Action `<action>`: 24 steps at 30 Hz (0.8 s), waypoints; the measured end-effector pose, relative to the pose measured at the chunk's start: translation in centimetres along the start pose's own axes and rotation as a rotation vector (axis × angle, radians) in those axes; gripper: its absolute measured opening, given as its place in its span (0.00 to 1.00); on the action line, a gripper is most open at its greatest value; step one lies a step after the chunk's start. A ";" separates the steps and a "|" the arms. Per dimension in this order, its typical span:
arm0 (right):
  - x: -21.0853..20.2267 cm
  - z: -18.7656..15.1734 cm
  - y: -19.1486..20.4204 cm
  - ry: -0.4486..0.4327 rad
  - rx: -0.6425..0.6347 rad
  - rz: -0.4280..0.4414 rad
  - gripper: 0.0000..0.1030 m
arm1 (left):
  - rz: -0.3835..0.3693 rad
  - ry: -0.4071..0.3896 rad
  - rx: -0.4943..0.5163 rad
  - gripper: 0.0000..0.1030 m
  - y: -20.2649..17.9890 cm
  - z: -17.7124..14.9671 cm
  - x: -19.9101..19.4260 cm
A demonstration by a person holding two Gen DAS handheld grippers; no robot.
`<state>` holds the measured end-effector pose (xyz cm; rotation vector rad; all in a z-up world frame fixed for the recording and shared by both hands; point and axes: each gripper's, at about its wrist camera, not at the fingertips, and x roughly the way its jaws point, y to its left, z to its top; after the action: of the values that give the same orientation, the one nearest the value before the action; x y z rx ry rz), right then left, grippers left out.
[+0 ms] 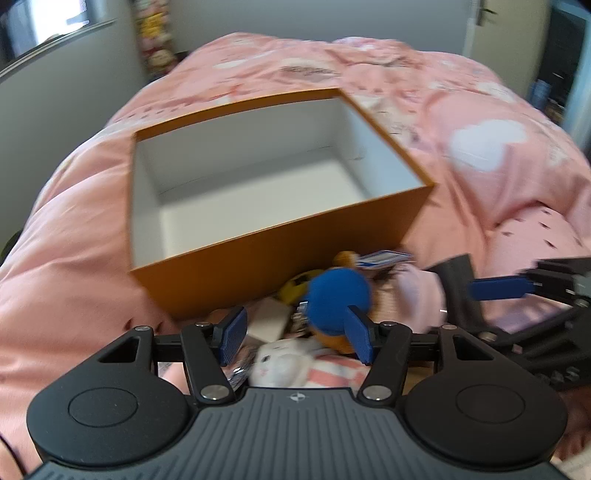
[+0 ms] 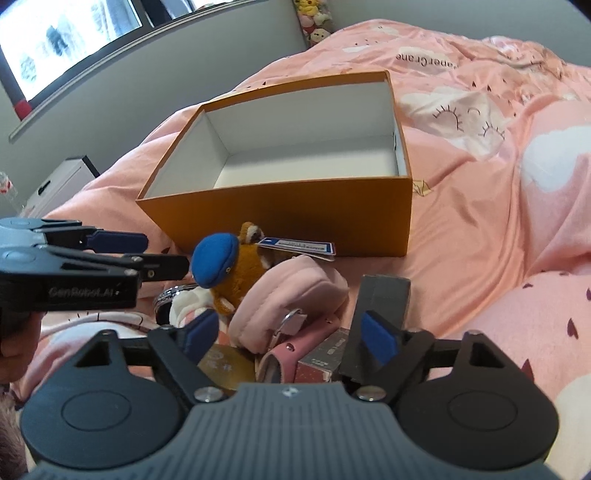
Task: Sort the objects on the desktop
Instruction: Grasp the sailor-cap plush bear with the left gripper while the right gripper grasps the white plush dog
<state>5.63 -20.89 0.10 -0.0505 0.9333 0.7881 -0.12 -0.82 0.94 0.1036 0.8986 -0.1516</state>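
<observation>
An open orange box (image 1: 280, 254) (image 2: 295, 214) with a white, empty inside sits on the pink quilt. In front of it lies a pile: a brown plush toy with a blue hat (image 1: 338, 295) (image 2: 236, 269), a pink pouch (image 2: 291, 295), a white and pink striped plush (image 1: 288, 363), a dark box (image 2: 384, 302), a small pink box (image 2: 321, 362) and a blue-white tag (image 2: 299, 247). My left gripper (image 1: 297, 334) is open, its fingers either side of the blue-hatted plush. My right gripper (image 2: 291, 338) is open above the pink pouch.
The pink quilt (image 1: 498, 177) (image 2: 498, 192) covers the bed all around. A grey wall and a window (image 2: 66, 40) are at the left. A white cabinet (image 2: 59, 184) stands beside the bed. Plush toys (image 2: 314, 18) sit at the far end.
</observation>
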 end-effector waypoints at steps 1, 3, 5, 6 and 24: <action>0.1 0.0 -0.1 0.003 0.005 0.007 0.73 | -0.010 -0.017 0.014 0.67 -0.3 0.1 0.0; 0.3 0.0 0.1 0.008 0.001 0.014 0.69 | -0.031 -0.010 0.023 0.67 -0.6 0.3 0.3; 0.5 0.0 0.5 0.012 -0.016 0.016 0.67 | -0.056 0.022 0.006 0.66 -0.5 0.4 0.9; 0.6 0.0 0.8 0.011 -0.029 0.016 0.65 | -0.069 0.027 -0.001 0.66 -0.4 0.4 1.1; 2.5 0.2 1.7 0.010 -0.057 0.016 0.45 | -0.134 0.051 -0.052 0.45 -0.4 0.5 4.1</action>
<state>5.54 -18.20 -1.14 -0.0975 0.9217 0.8298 2.72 -1.61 -1.97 -0.0014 0.9601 -0.2509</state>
